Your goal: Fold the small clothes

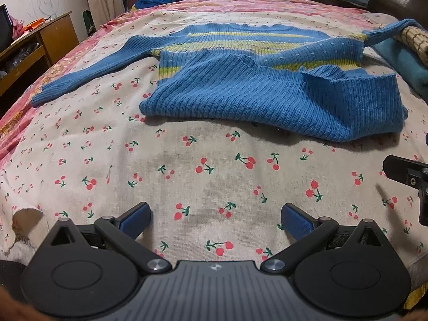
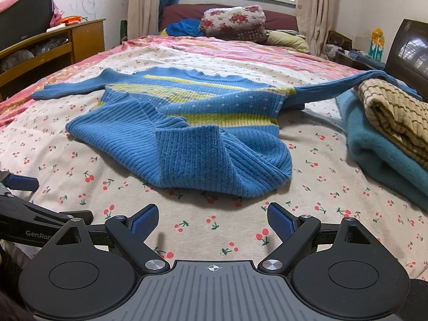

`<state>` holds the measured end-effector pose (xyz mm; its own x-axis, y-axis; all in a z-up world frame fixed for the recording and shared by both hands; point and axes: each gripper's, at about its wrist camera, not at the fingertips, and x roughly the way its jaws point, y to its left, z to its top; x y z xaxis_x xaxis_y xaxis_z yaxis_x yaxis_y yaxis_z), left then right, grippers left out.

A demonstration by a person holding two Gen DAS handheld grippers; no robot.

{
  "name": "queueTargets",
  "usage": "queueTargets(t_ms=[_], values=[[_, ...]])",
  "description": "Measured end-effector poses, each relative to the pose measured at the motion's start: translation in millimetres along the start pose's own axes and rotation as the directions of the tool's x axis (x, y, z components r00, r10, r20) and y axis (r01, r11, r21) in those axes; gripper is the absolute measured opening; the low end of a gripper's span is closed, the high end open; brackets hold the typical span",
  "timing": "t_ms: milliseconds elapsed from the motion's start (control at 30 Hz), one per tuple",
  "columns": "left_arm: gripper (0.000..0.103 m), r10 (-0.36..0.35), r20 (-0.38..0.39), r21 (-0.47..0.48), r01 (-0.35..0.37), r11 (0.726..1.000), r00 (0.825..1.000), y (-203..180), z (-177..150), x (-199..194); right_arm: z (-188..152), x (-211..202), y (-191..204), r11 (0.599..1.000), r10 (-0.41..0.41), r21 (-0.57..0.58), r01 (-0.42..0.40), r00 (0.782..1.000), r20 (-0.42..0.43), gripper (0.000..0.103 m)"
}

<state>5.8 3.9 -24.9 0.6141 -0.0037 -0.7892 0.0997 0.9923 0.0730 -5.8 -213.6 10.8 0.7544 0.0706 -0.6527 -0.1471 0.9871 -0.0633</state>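
Observation:
A small blue knit sweater [image 1: 240,91] with yellow-green stripes lies on the cherry-print bedsheet [image 1: 187,165], its lower part folded up over the body. One sleeve stretches left, the other runs right onto a pile of blankets. It also shows in the right wrist view [image 2: 187,139]. My left gripper [image 1: 215,220] is open and empty, over the sheet short of the sweater's near edge. My right gripper [image 2: 211,220] is open and empty, also just short of the near edge. Part of the right gripper shows at the right edge of the left wrist view [image 1: 406,176].
A folded teal blanket [image 2: 379,147] with a tan striped cloth [image 2: 396,115] on it lies to the right of the sweater. Pillows and a floral quilt [image 2: 232,21] sit at the bed's far end. A wooden desk [image 2: 53,45] stands to the left. The left gripper's finger [image 2: 21,183] shows at the left.

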Motion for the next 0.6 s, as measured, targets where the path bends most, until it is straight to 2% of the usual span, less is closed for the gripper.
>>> queueTargets(t_ms=[200,367,600], values=[[0.103,-0.006,-0.007,-0.005,0.006,1.000,1.000,2,3,-2,0,0,0,1.000,0.001,0.000,-0.001,1.000,0.001,0.089],[0.103,0.004,0.019,0.021,-0.004,1.000,1.000,-2,6,-8,0,-1,2,1.000,0.003,-0.004,-0.003,1.000,0.006,0.089],[0.103,-0.014,0.050,0.000,0.014,1.000,0.999,3,12,-16,2,-3,1,1.000,0.002,-0.008,-0.002,1.000,0.019,0.088]])
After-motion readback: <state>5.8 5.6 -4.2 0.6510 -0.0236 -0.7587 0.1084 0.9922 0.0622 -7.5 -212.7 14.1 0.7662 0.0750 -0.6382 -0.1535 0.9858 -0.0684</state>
